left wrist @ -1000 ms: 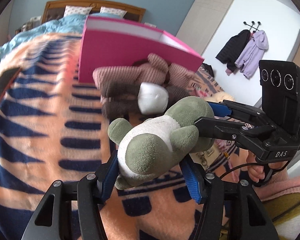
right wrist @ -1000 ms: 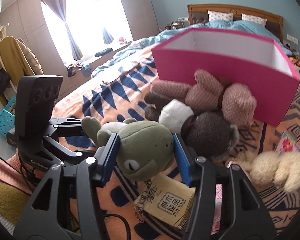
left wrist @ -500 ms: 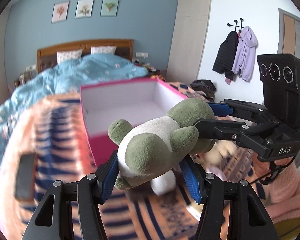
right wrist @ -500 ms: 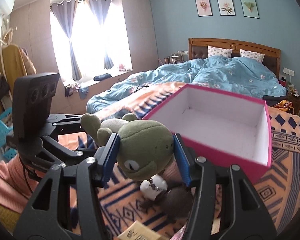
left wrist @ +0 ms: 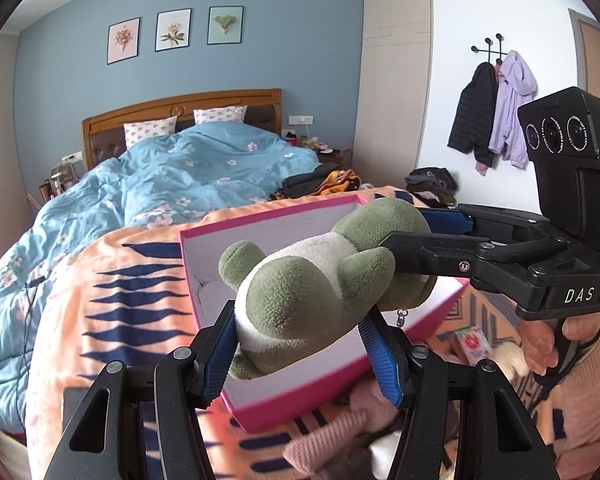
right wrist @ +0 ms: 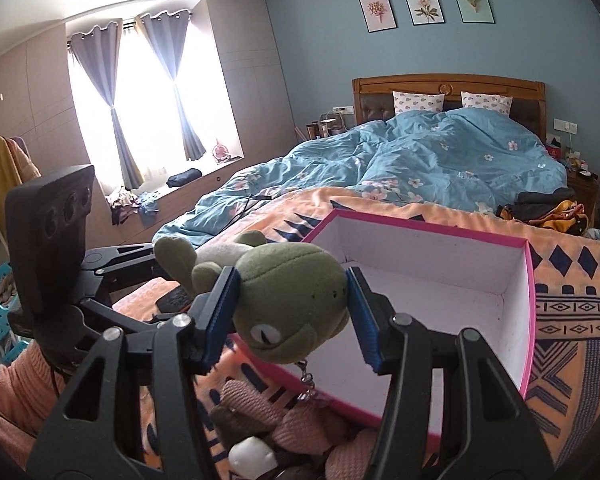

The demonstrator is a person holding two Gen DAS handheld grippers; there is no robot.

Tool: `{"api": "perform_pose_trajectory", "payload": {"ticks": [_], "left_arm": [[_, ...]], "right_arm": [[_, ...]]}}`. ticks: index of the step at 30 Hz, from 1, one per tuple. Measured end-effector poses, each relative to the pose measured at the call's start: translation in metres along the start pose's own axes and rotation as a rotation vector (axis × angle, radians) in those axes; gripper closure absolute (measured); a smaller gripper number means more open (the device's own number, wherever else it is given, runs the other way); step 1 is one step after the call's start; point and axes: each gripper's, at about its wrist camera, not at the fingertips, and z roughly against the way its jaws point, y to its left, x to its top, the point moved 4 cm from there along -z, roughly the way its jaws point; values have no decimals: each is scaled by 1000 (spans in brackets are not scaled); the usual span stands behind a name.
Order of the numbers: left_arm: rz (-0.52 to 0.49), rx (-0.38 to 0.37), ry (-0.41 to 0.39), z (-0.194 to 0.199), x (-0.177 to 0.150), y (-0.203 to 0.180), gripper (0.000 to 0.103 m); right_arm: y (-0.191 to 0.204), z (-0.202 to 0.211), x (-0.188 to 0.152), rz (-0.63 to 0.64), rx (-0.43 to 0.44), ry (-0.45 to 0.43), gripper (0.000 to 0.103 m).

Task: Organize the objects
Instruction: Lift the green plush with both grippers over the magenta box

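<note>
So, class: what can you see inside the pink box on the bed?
The pink box shows bare white walls and floor, with nothing visible inside. The green plush frog, clamped by both hand-held grippers, covers its near left corner, so that part is unseen.

White letters "DAS" stand on the right tool (left wrist: 404, 240).

Daylight floods in through the overexposed window (right wrist: 140, 108); edges bend fisheye-style, with dark vignetted corners.
</note>
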Motion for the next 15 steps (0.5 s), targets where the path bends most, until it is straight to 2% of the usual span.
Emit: {"api": "perform_pose_trajectory", "payload": {"ticks": [8,15], "left_arm": [[28,-8,31,-31,8,13,42],[33,-5,139,-69,-14,18,42]], "right_arm": [[-22,-22,10,-21,-25,23,46],[-42,-51,-19,-71,-17,127,46]]}}
